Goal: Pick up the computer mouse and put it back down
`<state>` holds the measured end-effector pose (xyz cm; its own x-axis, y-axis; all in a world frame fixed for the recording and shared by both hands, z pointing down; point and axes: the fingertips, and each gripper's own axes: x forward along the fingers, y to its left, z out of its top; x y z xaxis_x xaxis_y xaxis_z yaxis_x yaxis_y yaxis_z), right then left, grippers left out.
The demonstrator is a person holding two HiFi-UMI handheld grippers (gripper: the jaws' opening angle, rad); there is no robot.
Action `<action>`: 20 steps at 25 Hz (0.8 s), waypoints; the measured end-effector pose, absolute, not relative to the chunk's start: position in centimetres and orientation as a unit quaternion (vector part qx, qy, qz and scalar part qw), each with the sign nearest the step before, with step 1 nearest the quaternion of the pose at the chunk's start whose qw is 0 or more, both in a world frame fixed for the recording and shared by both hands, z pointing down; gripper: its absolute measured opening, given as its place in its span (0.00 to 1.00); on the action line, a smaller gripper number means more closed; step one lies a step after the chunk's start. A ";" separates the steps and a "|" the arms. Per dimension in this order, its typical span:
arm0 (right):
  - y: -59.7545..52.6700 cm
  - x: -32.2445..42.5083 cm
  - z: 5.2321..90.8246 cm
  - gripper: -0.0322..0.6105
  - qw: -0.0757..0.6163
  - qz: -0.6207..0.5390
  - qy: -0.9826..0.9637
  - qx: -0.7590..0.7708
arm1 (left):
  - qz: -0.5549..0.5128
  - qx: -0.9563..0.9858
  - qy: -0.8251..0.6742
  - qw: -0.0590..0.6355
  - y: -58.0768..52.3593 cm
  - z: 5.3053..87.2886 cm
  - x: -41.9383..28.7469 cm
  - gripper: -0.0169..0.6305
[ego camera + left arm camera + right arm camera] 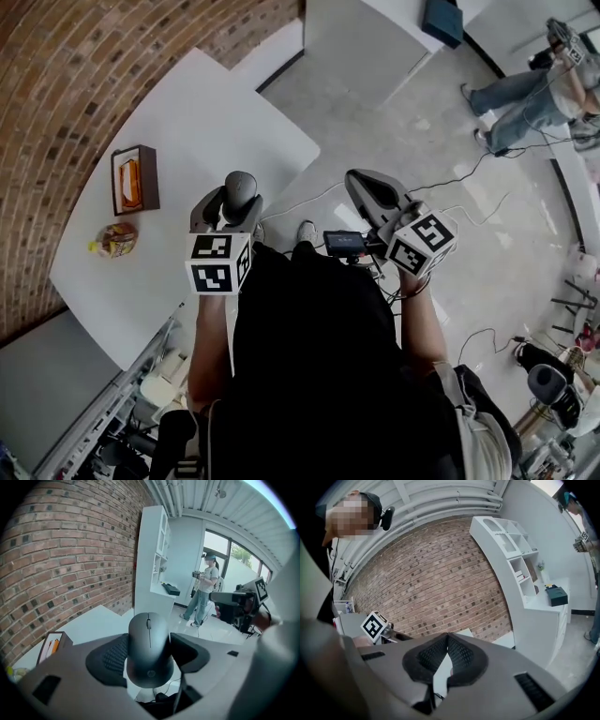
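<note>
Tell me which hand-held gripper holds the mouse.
The left hand-held gripper: the dark mouse is clamped between its jaws, while the right hand-held gripper is shut on nothing.

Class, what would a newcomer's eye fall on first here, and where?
A dark grey computer mouse clamped in the left gripper, up beside the white table. Beside it the right gripper is shut, empty; a wooden box sits on the table by the brick wall.

faint round hp logo showing on the near end of the dark computer mouse, black-and-white coded squares carrying no letters on the cube of the left gripper and the cube of the right gripper, print on the yellow packet blurring past reading
</note>
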<state>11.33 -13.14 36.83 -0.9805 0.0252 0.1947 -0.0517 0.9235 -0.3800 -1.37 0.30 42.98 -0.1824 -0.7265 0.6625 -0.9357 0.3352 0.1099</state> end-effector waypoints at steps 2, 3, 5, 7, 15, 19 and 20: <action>-13.0 11.3 37.0 0.08 0.101 0.198 -0.975 0.000 | 0.151 0.552 -0.754 0.322 0.6 42.4 -0.9 0.48; -12.9 11.3 37.2 0.08 0.102 0.198 -0.975 -0.003 | 0.142 0.553 -0.755 0.321 0.6 42.0 -0.8 0.48; -12.8 11.2 37.4 0.08 0.103 0.199 -0.974 -0.006 | 0.124 0.558 -0.759 0.312 0.6 40.8 -0.5 0.48; -12.7 11.0 37.5 0.08 0.105 0.200 -0.974 -0.009 | 0.100 0.565 -0.762 0.299 0.6 39.4 -0.3 0.48; -11.5 9.8 37.1 0.08 0.103 0.201 -0.974 -0.017 | 0.066 0.582 -0.763 0.275 1.2 37.0 -0.6 0.48; -11.3 9.7 37.0 0.08 0.107 0.197 -0.974 -0.014 | 0.061 0.591 -0.758 0.269 1.2 36.7 -0.7 0.48; -11.3 9.7 37.0 0.08 0.107 0.198 -0.974 -0.012 | 0.061 0.593 -0.756 0.269 1.1 36.7 -0.6 0.48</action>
